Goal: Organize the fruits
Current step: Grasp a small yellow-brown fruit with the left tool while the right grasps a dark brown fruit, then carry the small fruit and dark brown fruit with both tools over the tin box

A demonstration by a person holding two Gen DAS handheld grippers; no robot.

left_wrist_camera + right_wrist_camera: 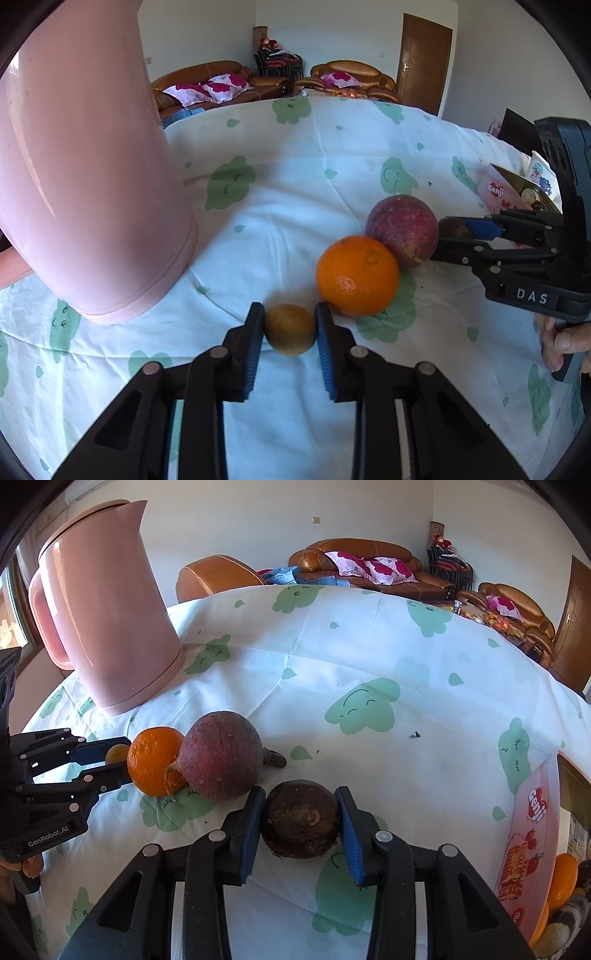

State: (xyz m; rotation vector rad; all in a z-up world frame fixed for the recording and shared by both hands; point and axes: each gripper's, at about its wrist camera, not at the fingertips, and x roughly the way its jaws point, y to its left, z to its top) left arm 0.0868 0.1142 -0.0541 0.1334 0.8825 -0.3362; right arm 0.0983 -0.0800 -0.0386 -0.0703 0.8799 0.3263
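My left gripper point(290, 328) is shut on a small yellow-brown fruit point(291, 329) resting on the tablecloth; it also shows in the right wrist view point(117, 754). My right gripper point(300, 819) is shut on a dark brown round fruit point(300, 819), seen small in the left wrist view point(453, 228). Between them lie an orange point(357, 276) point(156, 761) and a purple-red round fruit point(402, 229) point(221, 755), touching each other. A pink box point(532, 830) at the right holds several fruits point(562, 880).
A tall pink kettle point(107, 613) stands at the left back of the table point(369, 635), close to my left gripper point(85, 166). A small dark stub point(274, 758) lies behind the purple fruit. The pink box point(496, 192) sits near the right edge. Sofas stand beyond.
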